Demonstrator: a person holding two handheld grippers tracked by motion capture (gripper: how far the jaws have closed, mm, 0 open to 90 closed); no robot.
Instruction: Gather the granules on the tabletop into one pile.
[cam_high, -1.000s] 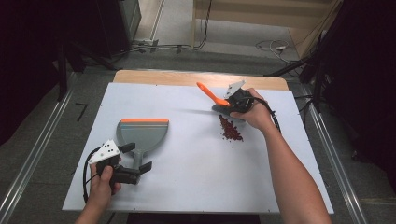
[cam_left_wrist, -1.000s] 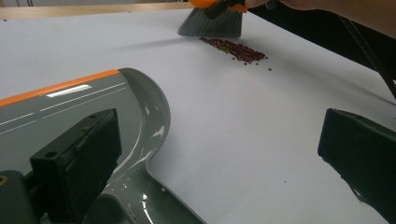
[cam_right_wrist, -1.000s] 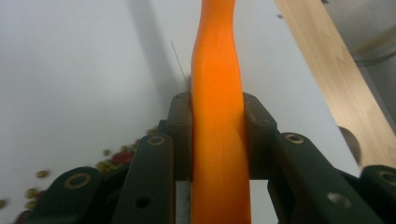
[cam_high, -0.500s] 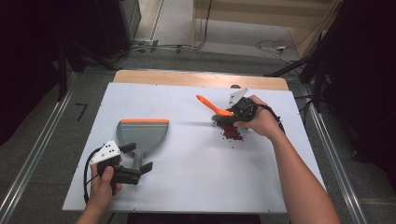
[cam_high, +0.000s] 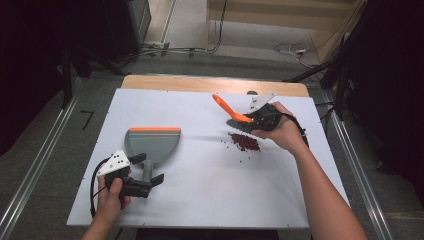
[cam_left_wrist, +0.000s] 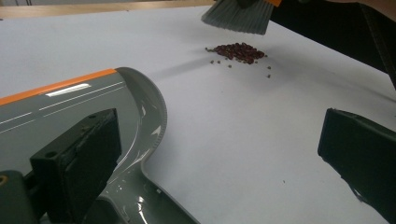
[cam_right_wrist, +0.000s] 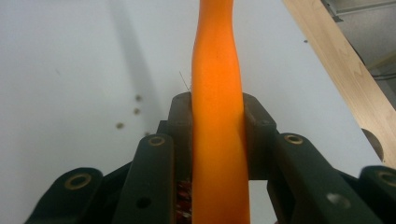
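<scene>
Since half a second ago I see my right gripper (cam_high: 252, 120) has barely shifted; the brush (cam_high: 231, 111) it carries sits a touch nearer the pile of beans (cam_high: 244, 142), and the brush handle leans a little more upright to the far left. The dustpan (cam_high: 151, 144) and my left gripper (cam_high: 150, 176) lie where they were.

The counter (cam_high: 200, 200) is a white sheet over a wooden top whose far edge shows as a tan strip. Around it I see grey floor, metal rails down both sides, cables on the floor at the far end and dark stands to the left and right.

My right hand (cam_high: 282, 131) reaches in from the near right, forearm angled toward the far left, with the gripper on the far right part of the counter. Its fingers (cam_right_wrist: 182, 126) are clamped on the orange brush handle, which runs straight up between them in the right gripper view. The grey bristles (cam_left_wrist: 239, 16) hang just above and beyond the beans, not touching them as far as I can tell; a few stray beans lie on the near side of the pile.

My left hand (cam_high: 111, 192) rests at the near left corner. Its fingers (cam_left_wrist: 77, 163) stand wide apart, one over the dustpan's handle, the other off to the right over bare counter. The dustpan lies flat, orange lip toward the far side, well apart from the beans.
</scene>
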